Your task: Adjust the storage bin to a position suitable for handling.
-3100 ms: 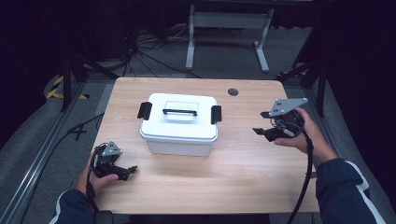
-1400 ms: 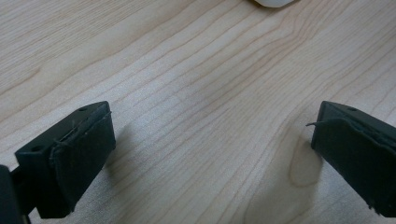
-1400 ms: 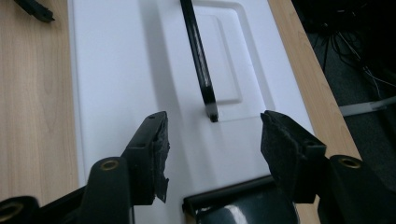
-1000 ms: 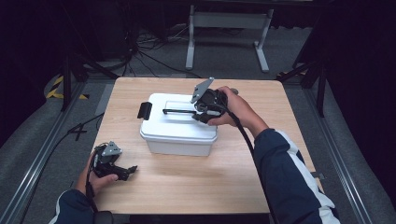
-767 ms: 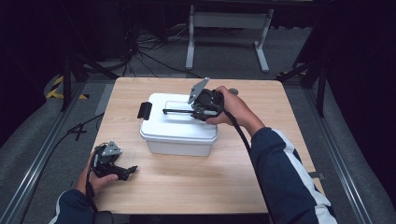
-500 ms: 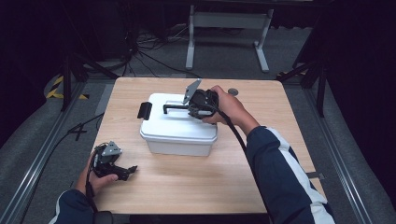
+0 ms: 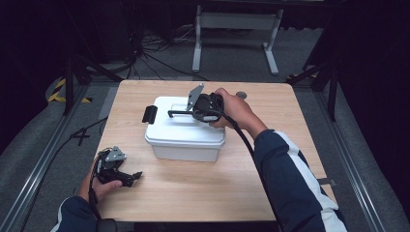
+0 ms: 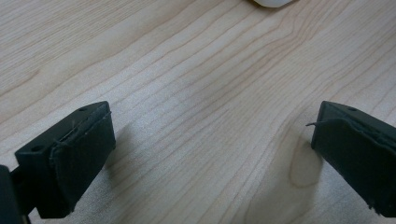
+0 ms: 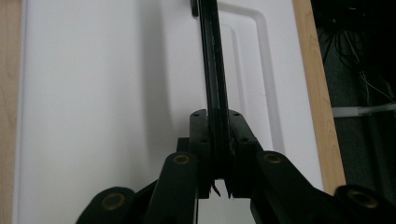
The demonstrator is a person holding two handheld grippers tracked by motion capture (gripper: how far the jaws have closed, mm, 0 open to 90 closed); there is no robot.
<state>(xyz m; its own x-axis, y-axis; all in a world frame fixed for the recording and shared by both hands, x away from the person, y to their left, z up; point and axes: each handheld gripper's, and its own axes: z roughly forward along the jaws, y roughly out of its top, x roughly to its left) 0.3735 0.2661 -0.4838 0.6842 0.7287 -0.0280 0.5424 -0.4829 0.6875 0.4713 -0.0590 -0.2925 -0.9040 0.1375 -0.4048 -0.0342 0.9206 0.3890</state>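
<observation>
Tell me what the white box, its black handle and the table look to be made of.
White box: likely plastic, smooth matte moulded lid. Black handle: probably hard plastic, thin with a slight sheen. Table: pale wood or wood-look laminate, grain lines showing.

The wooden table (image 7: 203,193) is evenly lit from above, while the floor around it falls off into near black. The white box (image 7: 186,140) is the brightest thing and throws only a faint, soft shadow on the table beside it. The high view is slightly soft and grainy. In the left gripper view the wood grain is sharp; soft shadows lie beside the dark jaws. In the right gripper view the box lid looks bluish-grey, and the handle (image 9: 212,70) casts a wide blurred shadow.
</observation>
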